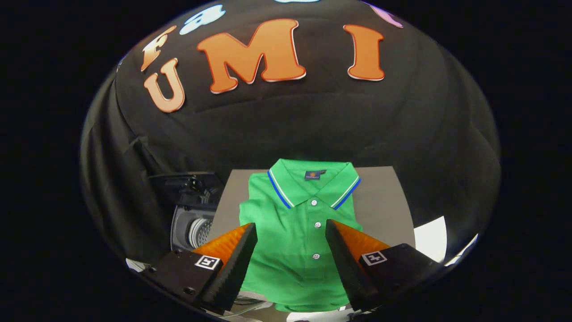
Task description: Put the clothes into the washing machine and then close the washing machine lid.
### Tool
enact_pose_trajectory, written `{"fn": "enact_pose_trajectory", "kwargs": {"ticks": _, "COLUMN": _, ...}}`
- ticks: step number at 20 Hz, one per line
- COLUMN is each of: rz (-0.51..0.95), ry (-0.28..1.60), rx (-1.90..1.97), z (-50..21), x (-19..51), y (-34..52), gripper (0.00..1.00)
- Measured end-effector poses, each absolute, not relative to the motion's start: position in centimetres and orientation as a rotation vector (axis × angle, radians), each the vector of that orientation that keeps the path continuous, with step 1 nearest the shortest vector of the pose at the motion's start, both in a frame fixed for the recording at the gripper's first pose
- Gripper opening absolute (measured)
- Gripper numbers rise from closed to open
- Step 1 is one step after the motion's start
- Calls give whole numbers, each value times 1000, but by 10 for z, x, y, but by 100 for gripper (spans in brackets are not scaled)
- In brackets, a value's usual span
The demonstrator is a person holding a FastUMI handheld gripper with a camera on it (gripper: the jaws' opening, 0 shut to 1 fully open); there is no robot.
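We see the gripper (290, 228) hanging above a folded green polo shirt (292, 223), fingers spread wide apart w/ nothing between them but air. The shirt shows in the gap betw. the two fingers (241, 255) and runs on beyond their tips. Each finger is a wedge shape tapering to a narrow tip, w/ ribbed inner faces, and each carries a small square marker on its block-like base.

The polo shirt is a soft knit, folded into a neat rectangle, lying flat and face up on a smooth grey board (384, 201). Its collar (313, 183) sits at the far end, edged w/ thin blue and white stripes, w/ a small dark tag inside the neck. We count three round pale buttons (316, 224) in a straight line down the placket. The near hem reaches past the board's near edge, approx. under the finger bases.

Off to the left of the board, beside the left finger, we see the washing machine (194, 219): lid (187, 188) up, dark and glossy, tilted back. Below it the round drum opening shows a perforated metal wall. Shirt and machine are apart, not touching.

Behind everything hangs wrinkled black cloth (402, 134). A white flat patch (431, 239) lies right of the board.
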State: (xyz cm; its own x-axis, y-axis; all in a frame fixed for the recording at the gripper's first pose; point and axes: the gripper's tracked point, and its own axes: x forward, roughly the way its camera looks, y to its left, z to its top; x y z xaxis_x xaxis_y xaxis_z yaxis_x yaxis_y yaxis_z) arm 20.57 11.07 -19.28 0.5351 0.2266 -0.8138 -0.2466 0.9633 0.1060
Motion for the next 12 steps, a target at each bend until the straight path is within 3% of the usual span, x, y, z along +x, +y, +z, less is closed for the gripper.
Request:
{"fn": "enact_pose_trajectory", "kwargs": {"ticks": 7, "rz": 221, "ry": 1117, "rx": -75, "z": -247, "x": 202, "y": 93, "gripper": 98}}
{"fn": "enact_pose_trajectory", "kwargs": {"ticks": 12, "rz": 243, "ry": 1109, "rx": -126, "z": -254, "x": 202, "y": 93, "gripper": 98}}
